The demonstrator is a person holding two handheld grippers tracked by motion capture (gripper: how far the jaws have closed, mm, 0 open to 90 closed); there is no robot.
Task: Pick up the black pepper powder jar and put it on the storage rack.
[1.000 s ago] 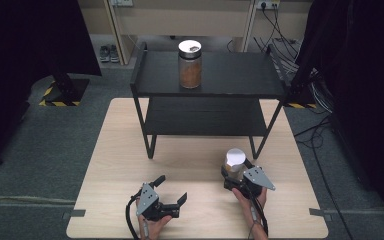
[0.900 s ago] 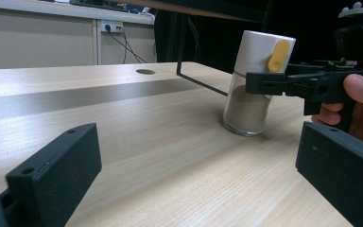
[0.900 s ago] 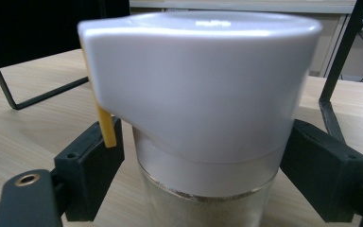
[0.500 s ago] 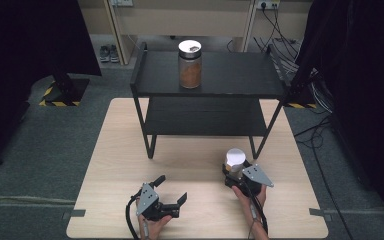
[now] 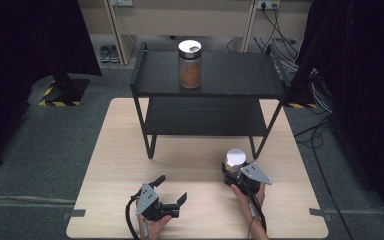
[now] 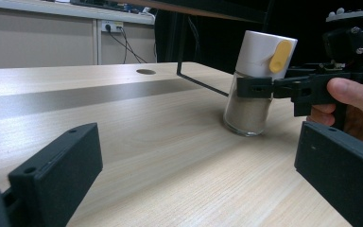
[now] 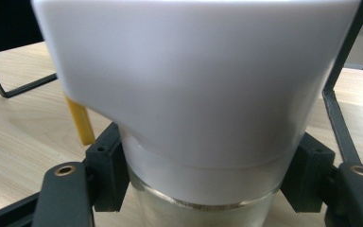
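Although the white-lidded jar (image 5: 234, 161) is already clamped just under its lid between the jaws of the right gripper (image 5: 234, 173), it is seen standing on the counter (image 5: 115, 150) beside the front right leg of the black shelf rack (image 5: 210, 75), its glass base resting on the wood in the left gripper view, slightly tilted. The grasp is therefore judged done, while lifting and placing are judged still to come; since a second jar (image 5: 190, 64) with brown contents stands on the rack's top shelf, that shelf or the lower one is thought a likely destination, though this cannot be confirmed. The left gripper (image 5: 169, 191) is held wide open with nothing between its jaws, low over the near edge of the counter and well apart from the jar. A yellow tab (image 6: 280, 55) is seen on the side of the lid. The contents of the held jar appear pale and powdery, but cannot be identified. In the right gripper view the base of the jar is cut off and the lid is blurred by closeness. The rear of the lower shelf is lost in shadow.
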